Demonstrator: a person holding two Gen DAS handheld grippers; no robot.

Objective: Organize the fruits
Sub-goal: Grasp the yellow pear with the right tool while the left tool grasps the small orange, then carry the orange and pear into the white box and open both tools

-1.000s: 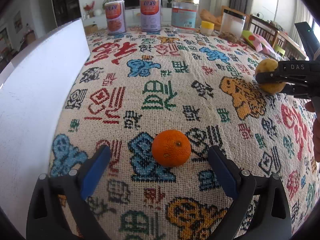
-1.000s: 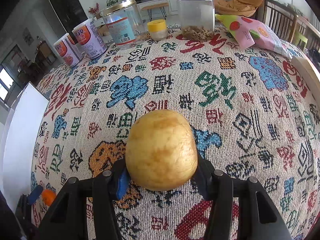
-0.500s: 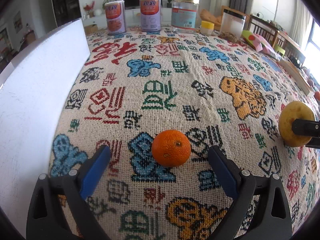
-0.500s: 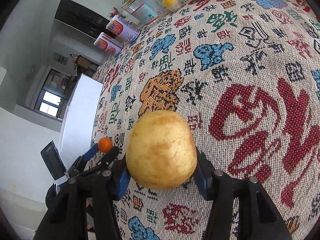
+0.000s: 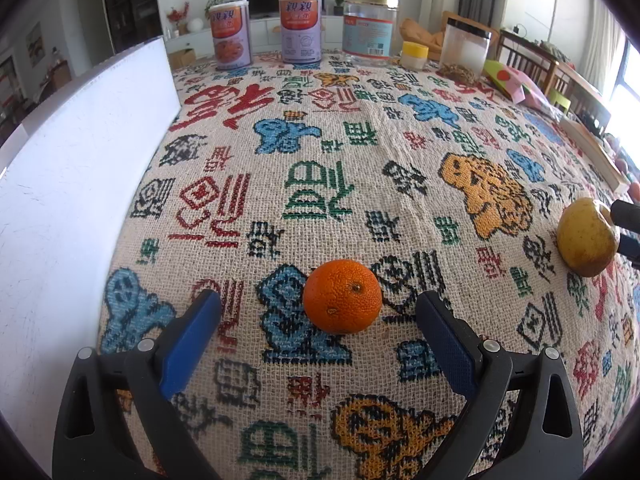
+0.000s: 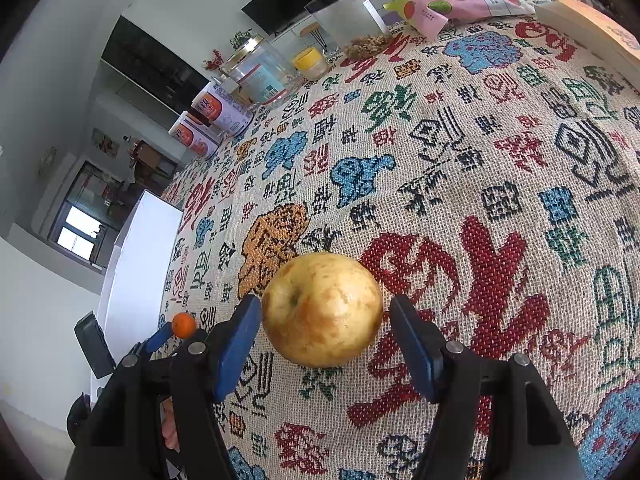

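The orange [image 5: 341,296] sits on the patterned cloth [image 5: 320,184], between the wide-spread fingers of the left gripper [image 5: 318,320], untouched. To its right lies the yellow pear [image 6: 322,309]; only the right wrist view shows the right gripper [image 6: 322,330] parted, pads clear of it.

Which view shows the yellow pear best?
Right wrist: the round yellow-brown pear sits centred and whole on the woven cloth, between the open right tongs. Left wrist shows it small at the right edge, partly hidden.
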